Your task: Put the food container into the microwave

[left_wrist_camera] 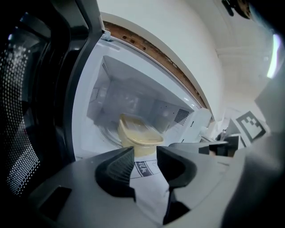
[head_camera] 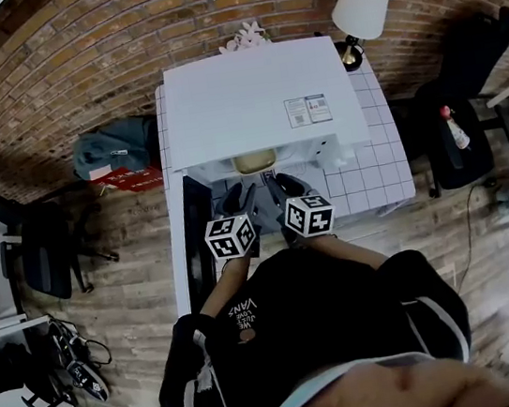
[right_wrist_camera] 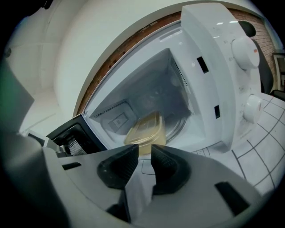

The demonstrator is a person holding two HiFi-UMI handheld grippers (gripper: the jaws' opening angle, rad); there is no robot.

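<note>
The pale yellow lidded food container [head_camera: 255,161] sits on the glass turntable inside the white microwave [head_camera: 257,93], whose dark door [head_camera: 199,244] hangs open to the left. The left gripper view shows the container [left_wrist_camera: 138,133] just beyond my left gripper [left_wrist_camera: 145,162]. That gripper's jaws stand slightly apart with nothing between them. The right gripper view shows the container [right_wrist_camera: 144,131] ahead of my right gripper [right_wrist_camera: 144,160], which has a narrow gap and is also empty. Both grippers [head_camera: 235,201] [head_camera: 281,192] hover side by side at the cavity mouth.
The microwave stands on a white tiled table [head_camera: 382,169] against a brick wall. Its knobs [right_wrist_camera: 242,51] are on the right panel. A lamp [head_camera: 360,4] stands at the back right, a black chair [head_camera: 468,109] to the right, and a bag [head_camera: 114,148] on the floor to the left.
</note>
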